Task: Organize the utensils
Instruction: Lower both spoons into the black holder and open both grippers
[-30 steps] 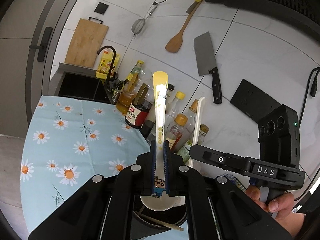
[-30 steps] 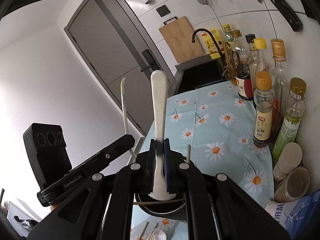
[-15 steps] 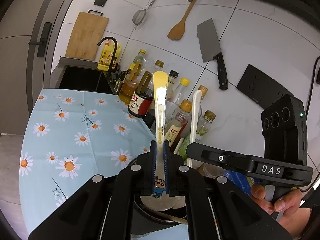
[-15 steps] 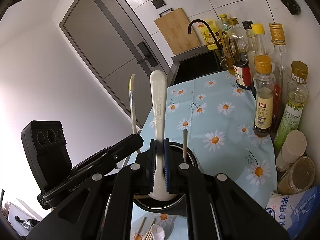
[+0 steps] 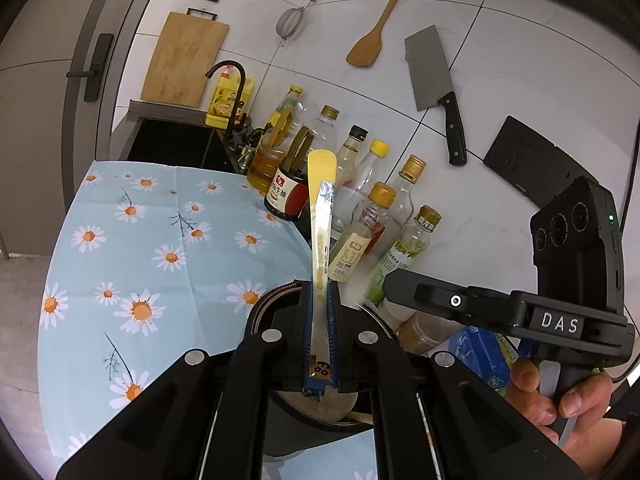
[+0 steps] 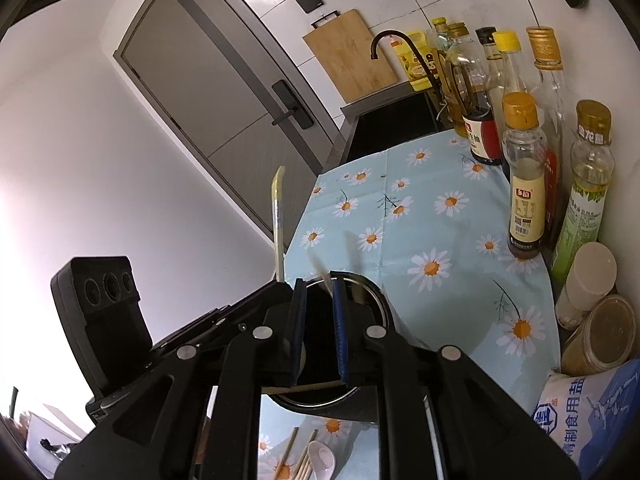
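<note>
My left gripper (image 5: 320, 292) is shut on a yellow-handled spoon with a cartoon print (image 5: 321, 208). Its handle points up and its bowl hangs over the black utensil pot (image 5: 260, 308). In the right wrist view my right gripper (image 6: 318, 284) hovers over the same pot (image 6: 380, 300). Its jaws are opening and its pads press on nothing. A pale blurred bit of the white spoon's handle (image 6: 325, 278) shows low at the fingertips, inside the pot. A wooden chopstick (image 6: 304, 386) lies across the pot. The left wrist view shows the right gripper (image 5: 390, 282) side-on, held by a hand (image 5: 560, 396).
Sauce and oil bottles (image 5: 372, 232) line the tiled wall behind the pot. Jars (image 6: 600, 332) and a salt bag (image 6: 592, 412) stand at the right. Chopsticks and a white spoon (image 6: 320, 456) lie on the daisy cloth (image 5: 140, 248) in front of the pot. A sink (image 5: 172, 144) lies beyond.
The right gripper's jaws have parted and the white spoon that stood upright between them has dropped into the pot. The left gripper still grips the yellow spoon, a little lower over the pot.
</note>
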`<state>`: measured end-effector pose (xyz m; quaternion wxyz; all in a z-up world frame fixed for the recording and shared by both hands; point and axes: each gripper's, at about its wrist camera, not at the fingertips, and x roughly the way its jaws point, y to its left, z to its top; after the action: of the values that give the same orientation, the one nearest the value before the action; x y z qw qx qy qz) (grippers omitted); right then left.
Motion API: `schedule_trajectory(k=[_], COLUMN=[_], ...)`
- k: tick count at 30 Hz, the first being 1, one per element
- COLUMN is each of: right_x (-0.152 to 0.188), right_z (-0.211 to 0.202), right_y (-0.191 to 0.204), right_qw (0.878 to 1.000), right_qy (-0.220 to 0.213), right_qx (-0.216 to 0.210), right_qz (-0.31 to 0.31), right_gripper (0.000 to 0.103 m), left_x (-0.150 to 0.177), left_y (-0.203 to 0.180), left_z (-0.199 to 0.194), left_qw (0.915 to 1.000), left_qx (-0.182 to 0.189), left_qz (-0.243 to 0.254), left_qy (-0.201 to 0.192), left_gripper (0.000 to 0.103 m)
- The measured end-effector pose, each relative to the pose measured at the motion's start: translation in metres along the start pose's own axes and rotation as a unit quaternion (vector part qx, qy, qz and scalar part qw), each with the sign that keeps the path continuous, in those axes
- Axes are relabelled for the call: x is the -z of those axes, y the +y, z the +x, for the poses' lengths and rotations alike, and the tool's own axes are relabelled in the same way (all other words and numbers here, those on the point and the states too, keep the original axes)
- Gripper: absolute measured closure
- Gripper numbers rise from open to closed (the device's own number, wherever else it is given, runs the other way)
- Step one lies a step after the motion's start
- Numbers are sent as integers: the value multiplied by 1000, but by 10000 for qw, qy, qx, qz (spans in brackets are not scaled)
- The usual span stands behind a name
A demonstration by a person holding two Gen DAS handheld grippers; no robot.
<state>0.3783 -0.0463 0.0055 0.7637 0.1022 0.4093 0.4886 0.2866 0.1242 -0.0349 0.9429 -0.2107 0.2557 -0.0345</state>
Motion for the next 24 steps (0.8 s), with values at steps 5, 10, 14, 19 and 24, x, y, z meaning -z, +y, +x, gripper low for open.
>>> schedule_trajectory(k=[5, 10, 14, 19, 24], right_x=[0, 2, 3, 3, 9], right_z=[-7, -13, -19, -29, -43], right_y=[-2, -1, -1, 3, 12], right_qw=[9999, 9999, 9999, 9998, 9997], right_qy=[-40, -68, -97, -157, -204], right_qx=[-33, -37, -34, -67, -156], right_qz=[89, 86, 82, 54, -42], right_gripper=[88, 88, 88, 87, 82], left_x=[-2, -4, -6, -8, -7], left_y=[-1, -5, -10, -18, -28], left_z=[-4, -7, -14, -28, -48], left_qw=[10000, 10000, 9999, 9997, 9994], left_qx=[-49, -55, -54, -43, -81], left_qz=[0, 21, 61, 127, 220], left_qy=[-36, -64, -117, -192, -262], left_gripper=[96, 96, 96, 96, 96])
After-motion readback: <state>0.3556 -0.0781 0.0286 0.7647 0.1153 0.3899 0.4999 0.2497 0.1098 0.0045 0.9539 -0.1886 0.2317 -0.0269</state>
